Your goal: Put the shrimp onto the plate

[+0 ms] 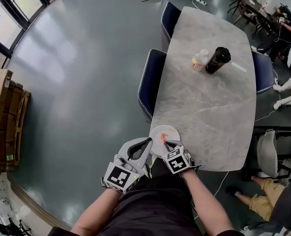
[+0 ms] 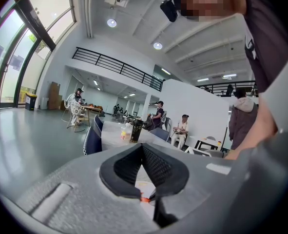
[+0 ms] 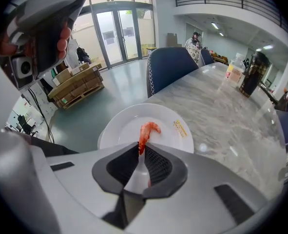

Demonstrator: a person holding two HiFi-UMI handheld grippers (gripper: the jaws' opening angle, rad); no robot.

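A: Layout, largest first?

B: Table (image 1: 209, 107); plate (image 3: 119, 130) at its near corner, close to the edge; left gripper (image 1: 147, 142) with jaws together on nothing, tip just beside the plate's rim; right gripper (image 3: 140, 147) pinching the shrimp (image 3: 146, 130) by one end, its body curving out over the middle of the plate.

A: What could go wrong?

B: Judgement only; the plate sits so near the edge that a nudge from either gripper could tip it off; a release from too high could bounce the shrimp toward the rim; it might also cling to a pad as the jaws part.

A: Anything unclear?

B: Whether the shrimp touches the plate; whether the left tip touches the rim; in the head view the grippers cover the plate's near side, so any overhang is unknown.
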